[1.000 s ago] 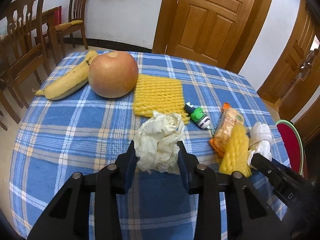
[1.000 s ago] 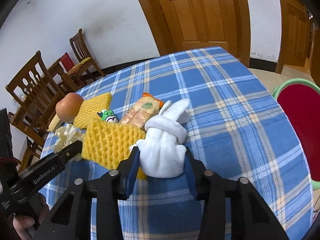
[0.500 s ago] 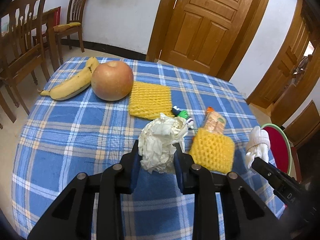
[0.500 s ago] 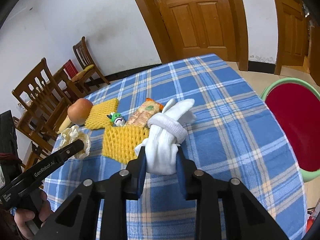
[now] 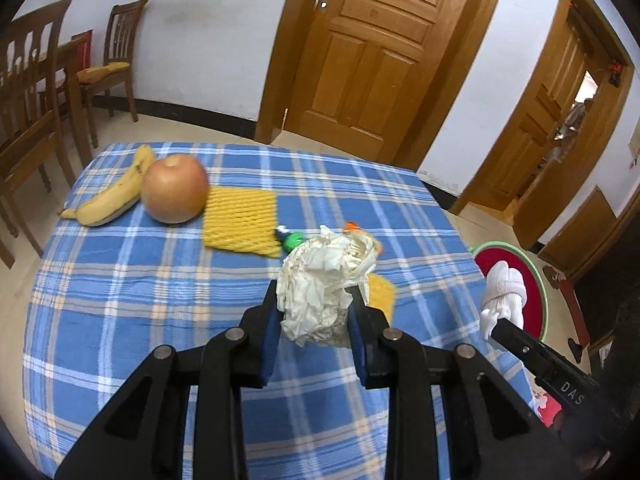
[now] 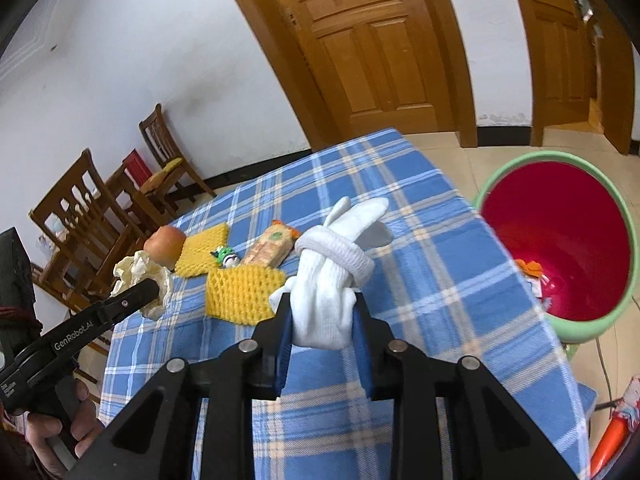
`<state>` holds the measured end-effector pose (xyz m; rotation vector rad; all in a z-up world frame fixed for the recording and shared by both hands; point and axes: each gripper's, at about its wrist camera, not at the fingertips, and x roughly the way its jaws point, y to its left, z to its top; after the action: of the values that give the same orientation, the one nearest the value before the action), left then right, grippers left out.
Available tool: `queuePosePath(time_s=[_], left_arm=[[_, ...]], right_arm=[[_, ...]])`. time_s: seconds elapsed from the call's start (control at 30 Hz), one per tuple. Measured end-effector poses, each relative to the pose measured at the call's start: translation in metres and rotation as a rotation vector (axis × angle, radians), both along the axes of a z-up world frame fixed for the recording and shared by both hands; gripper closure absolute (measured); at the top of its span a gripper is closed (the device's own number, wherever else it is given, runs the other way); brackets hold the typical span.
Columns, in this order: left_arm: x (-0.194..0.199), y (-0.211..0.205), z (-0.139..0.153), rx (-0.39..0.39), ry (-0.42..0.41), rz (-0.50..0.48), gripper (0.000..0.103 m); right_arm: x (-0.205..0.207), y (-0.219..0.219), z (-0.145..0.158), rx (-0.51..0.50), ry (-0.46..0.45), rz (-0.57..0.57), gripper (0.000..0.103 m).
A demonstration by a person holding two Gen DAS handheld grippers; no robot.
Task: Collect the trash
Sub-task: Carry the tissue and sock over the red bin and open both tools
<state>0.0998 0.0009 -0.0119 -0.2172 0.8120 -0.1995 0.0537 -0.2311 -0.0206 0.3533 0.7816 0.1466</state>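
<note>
Both grippers are tilting down above the checked table (image 5: 120, 280): left gripper (image 5: 316, 320) is clamping crumpled paper (image 5: 324, 280), right gripper (image 6: 322, 320) is clamping rolled white socks (image 6: 332, 276). Only the right view is showing inside the red bin (image 6: 560, 240), beside the table.

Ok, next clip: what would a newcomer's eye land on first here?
Probably the two loads held above the blue plaid tablecloth: the left tongs clamp a crumpled cream paper wad, and the right tongs clamp a rolled white sock bundle. Next, the red bin with a green rim on the floor off the table's right edge, some scraps already inside.
</note>
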Motion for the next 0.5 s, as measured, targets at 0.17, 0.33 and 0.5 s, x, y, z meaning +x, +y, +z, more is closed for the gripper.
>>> queuePosePath(time_s=[0.17, 0.33, 0.5], left_arm=[[0.002, -0.024, 0.007, 0.007, -0.007, -0.047, 0.073], [0.005, -0.055, 0.014, 0.006, -0.012, -0.112, 0.073], [0.009, -0.089, 0.017, 0.005, -0.007, -0.182, 0.073]], right_arm=[[-0.011, -0.029, 0.006, 0.013, -0.011, -0.062, 0.073], [-0.018, -0.062, 0.008, 0.028, -0.023, -0.133, 0.073], [-0.025, -0.092, 0.008, 0.042, -0.033, -0.197, 0.073]])
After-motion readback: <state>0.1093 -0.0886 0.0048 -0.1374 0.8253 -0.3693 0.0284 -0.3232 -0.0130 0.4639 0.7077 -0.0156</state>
